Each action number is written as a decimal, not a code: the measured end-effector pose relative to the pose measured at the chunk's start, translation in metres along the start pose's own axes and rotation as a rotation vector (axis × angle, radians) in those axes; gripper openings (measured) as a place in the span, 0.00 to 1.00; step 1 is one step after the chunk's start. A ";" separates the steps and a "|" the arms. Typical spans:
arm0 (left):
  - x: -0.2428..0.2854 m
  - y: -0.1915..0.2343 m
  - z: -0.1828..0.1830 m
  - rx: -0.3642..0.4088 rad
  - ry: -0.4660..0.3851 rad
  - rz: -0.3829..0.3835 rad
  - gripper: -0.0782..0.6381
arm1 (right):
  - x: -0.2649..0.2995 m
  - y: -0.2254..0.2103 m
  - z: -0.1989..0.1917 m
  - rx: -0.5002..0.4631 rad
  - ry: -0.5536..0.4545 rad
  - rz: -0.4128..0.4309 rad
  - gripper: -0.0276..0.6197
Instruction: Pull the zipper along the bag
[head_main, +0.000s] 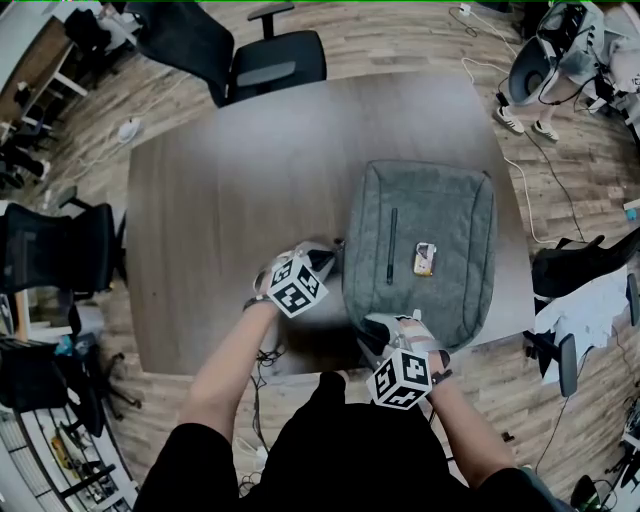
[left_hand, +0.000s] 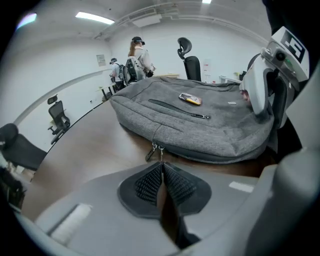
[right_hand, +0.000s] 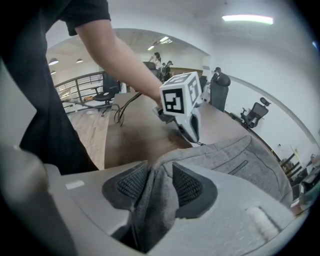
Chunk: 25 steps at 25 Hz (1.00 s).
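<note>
Head view: the marker cube hides the jaws of my left gripper (head_main: 322, 255), and the zipper pull is too small to make out there. My body covers the near edge of the table (head_main: 220, 200).

Left gripper view: the zipper pull (left_hand: 161, 151) runs down between my pressed-together pads (left_hand: 145, 182). Its lower end is lost in the seam.

Right gripper view: a fold of the bag (right_hand: 235, 160) drops between the pads of my right gripper (right_hand: 160, 177) and disappears into the gap. The lens rim cuts off the bag's far end.

The small yellow item (head_main: 424, 258) on the bag is too small to identify.

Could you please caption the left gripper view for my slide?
Left gripper pinches a zipper pull on the grey backpack.
</note>
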<state>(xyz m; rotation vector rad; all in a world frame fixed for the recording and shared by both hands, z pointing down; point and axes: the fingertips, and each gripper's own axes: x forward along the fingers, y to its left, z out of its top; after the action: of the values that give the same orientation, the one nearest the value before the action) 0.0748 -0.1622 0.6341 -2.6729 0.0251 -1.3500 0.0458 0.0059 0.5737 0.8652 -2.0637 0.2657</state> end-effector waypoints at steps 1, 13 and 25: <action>-0.004 -0.003 -0.004 -0.029 -0.010 0.019 0.17 | -0.004 -0.004 0.004 0.033 -0.040 -0.016 0.34; -0.143 -0.050 0.024 -0.621 -0.561 0.211 0.13 | -0.117 -0.105 0.044 0.495 -0.575 -0.419 0.05; -0.237 -0.043 0.115 -0.455 -0.776 0.421 0.13 | -0.174 -0.110 0.107 0.315 -0.738 -0.543 0.04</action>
<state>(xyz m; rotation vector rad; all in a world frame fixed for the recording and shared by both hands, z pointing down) 0.0238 -0.0861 0.3837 -3.1012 0.8290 -0.1522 0.1186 -0.0416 0.3591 1.8917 -2.3504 -0.0473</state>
